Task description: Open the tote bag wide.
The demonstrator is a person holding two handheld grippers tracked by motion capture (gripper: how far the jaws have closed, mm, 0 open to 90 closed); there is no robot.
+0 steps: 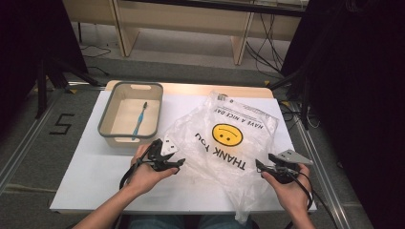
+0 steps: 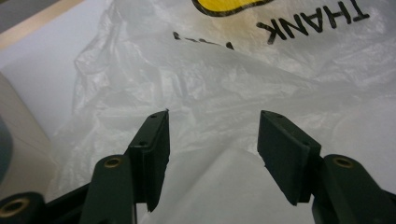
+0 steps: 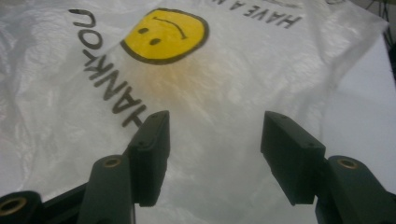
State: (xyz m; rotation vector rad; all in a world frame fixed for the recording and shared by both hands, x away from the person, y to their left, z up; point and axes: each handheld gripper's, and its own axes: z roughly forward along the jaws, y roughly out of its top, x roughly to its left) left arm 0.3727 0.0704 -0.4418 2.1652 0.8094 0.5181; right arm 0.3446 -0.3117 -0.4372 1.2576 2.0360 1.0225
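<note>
A clear plastic bag (image 1: 224, 143) with a yellow smiley face and black "THANK YOU" lettering lies crumpled on the white table top (image 1: 95, 167). My left gripper (image 1: 175, 162) sits at the bag's left edge, jaws open, with bag film (image 2: 215, 93) ahead of them and a fold of it lying between them, unpinched. My right gripper (image 1: 260, 167) is at the bag's near right side, also open, and the bag (image 3: 224, 84) spreads beyond its jaws with the smiley face (image 3: 163, 35) further off. Neither pair of pads presses on the plastic.
A grey-rimmed beige tub (image 1: 106, 117) stands at the table's back left with a blue toothbrush (image 1: 139, 119) inside; its wall (image 2: 14, 140) is close on the left of the left gripper view. The table's near edge runs just under both hands. Wooden furniture and cables lie beyond the table.
</note>
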